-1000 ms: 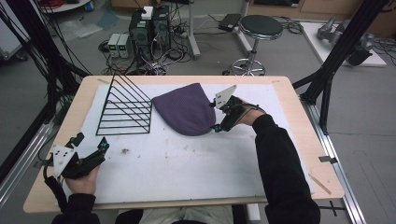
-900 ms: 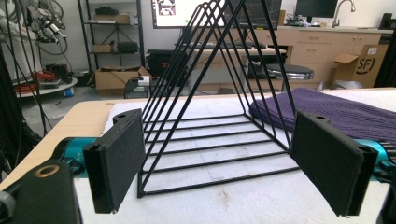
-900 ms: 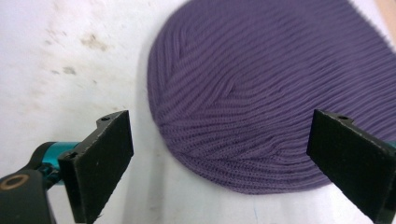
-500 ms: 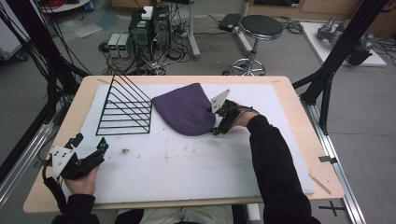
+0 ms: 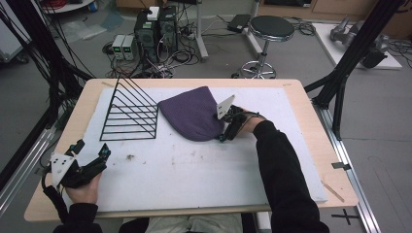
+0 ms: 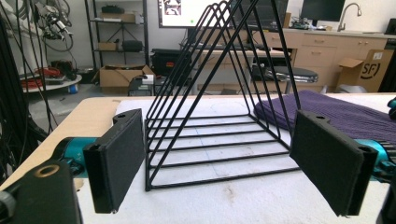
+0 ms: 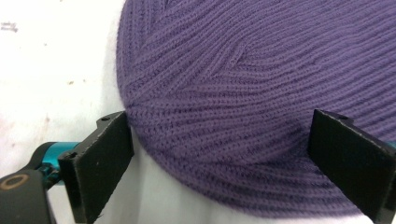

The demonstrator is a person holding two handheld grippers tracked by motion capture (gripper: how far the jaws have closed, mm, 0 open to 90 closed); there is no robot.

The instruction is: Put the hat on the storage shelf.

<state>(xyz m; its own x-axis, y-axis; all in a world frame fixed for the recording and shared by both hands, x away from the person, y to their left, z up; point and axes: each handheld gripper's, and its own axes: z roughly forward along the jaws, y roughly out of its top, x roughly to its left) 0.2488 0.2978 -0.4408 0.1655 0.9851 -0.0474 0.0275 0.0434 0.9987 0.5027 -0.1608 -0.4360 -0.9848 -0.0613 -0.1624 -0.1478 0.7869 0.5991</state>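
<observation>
Right hand-held gripper [image 5: 223,127] edged closer, jaws wide, purple ribbed knit hat [image 5: 190,116]

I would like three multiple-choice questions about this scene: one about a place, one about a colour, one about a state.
1. Where does the black wire rack stand relative to the knit hat?
A. To its left
B. On top of it
C. To its right

2. What colour is the hat?
A. Green
B. Purple
C. Yellow

3. How are the right gripper's jaws?
A. Shut on the hat
B. Open around the hat's edge
C. Shut on the rack

Answers:
1 A, the high view shows the rack left of the hat.
2 B, purple knit in the right gripper view.
3 B, the jaws stand wide apart, hat edge between.
</observation>
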